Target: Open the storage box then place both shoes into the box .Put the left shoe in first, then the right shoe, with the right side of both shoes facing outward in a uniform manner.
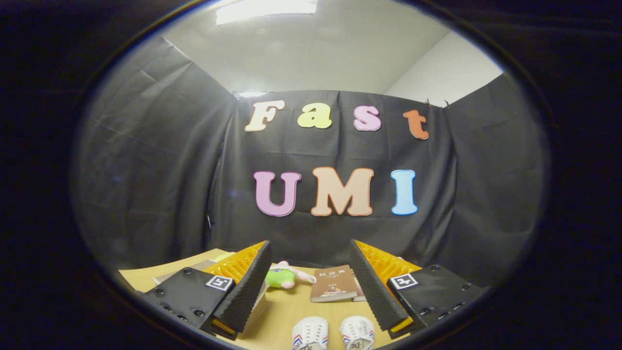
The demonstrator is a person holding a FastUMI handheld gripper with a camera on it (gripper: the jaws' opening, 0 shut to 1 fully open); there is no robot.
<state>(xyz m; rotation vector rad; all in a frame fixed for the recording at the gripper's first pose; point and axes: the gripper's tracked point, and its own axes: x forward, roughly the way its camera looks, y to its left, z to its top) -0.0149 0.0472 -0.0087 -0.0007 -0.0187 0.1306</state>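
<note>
Below spread jaws (311, 287), two white shoes (333, 333), striped sides, toes forward

Two white fabric shoes (333, 334) carry red and blue stripes on their sides. The flat wooden table (286, 311) is pale tan. A small soft plush toy (283, 277) is bright green with pink. The thin paperback book (334, 284) has a brown cover with a pale drawing.
</note>
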